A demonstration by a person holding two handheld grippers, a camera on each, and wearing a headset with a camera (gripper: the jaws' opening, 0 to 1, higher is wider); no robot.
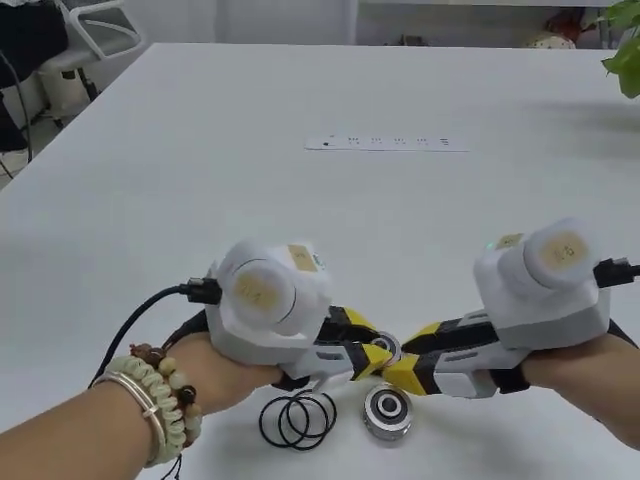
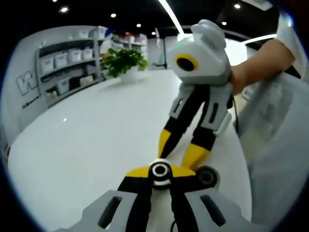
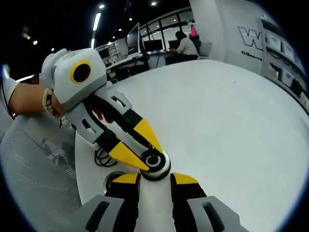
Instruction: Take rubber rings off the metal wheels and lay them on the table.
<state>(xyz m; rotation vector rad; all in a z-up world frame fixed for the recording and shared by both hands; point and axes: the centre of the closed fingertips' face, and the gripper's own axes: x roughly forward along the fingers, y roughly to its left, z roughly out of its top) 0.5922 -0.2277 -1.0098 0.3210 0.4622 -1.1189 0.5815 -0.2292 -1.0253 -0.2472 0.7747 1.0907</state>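
Pinching a small round silver metal wheel (image 2: 160, 170) between the yellow tips of the left gripper (image 1: 368, 345), pressed tight on its two sides, over the white table (image 1: 300, 200). Facing it from the opposite side with the right gripper (image 3: 155, 180), tips spread apart, just beside the same wheel and not closed on it. In the right gripper view, this wheel just before the gap of the spread jaws.

Lying flat on the table, below the two grippers in the head view: a second silver metal wheel (image 1: 387, 412) with dark centre, and just to the left of it a small heap of thin black rubber rings (image 1: 297, 418), overlapping each other, not touching that wheel.

Farther away on the table, a flat white strip (image 1: 385, 143) with small dark marks. Around the left wrist, bracelets (image 1: 160, 405) of pale and brown beads.
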